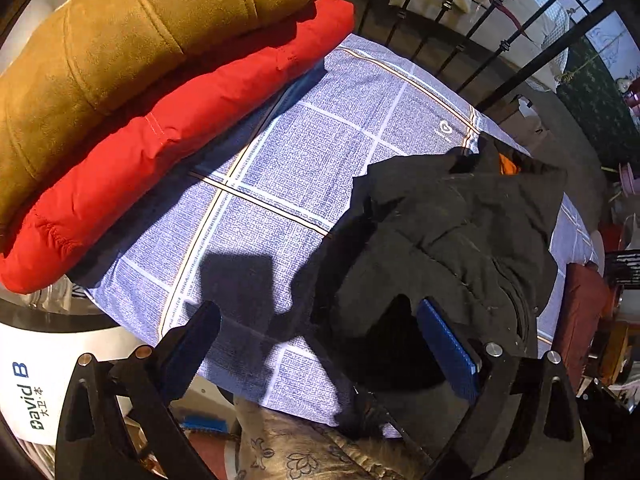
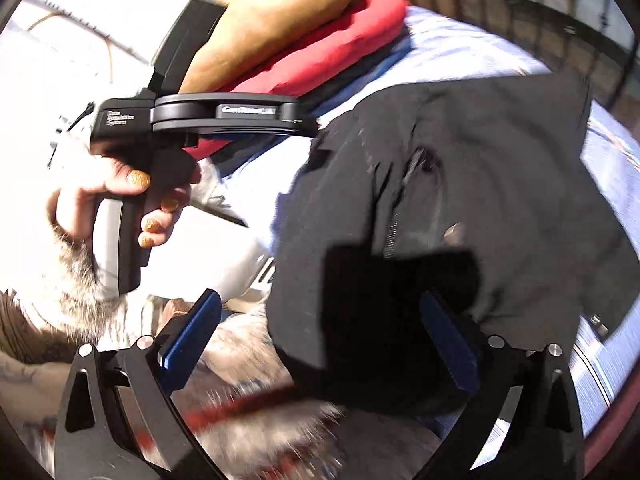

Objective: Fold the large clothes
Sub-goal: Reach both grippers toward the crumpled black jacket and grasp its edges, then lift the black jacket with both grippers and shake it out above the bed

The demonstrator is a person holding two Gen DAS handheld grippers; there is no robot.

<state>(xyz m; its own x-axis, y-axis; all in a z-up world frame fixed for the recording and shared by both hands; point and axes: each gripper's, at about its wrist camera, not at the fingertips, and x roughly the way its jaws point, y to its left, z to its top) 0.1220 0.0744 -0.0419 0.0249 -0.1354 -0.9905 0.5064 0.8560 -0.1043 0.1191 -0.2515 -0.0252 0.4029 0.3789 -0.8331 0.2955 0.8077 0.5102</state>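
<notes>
A black jacket (image 1: 452,240) lies crumpled on the blue checked bed sheet (image 1: 288,152); it also fills the right wrist view (image 2: 460,184). My left gripper (image 1: 316,344) is open and empty, above the jacket's near left edge. My right gripper (image 2: 320,340) is open and empty, just over the jacket's near edge. The left gripper's body shows in the right wrist view (image 2: 224,114), held by a hand (image 2: 120,200) left of the jacket. A folded tan coat (image 1: 120,40) lies on a folded red coat (image 1: 172,128) at the left.
A black metal bed rail (image 1: 480,40) runs along the far side. A white container with blue lettering (image 1: 28,392) stands at the near left. A patterned cushion (image 1: 304,448) and fur-like fabric (image 2: 248,360) lie at the near edge. Cluttered furniture stands on the right.
</notes>
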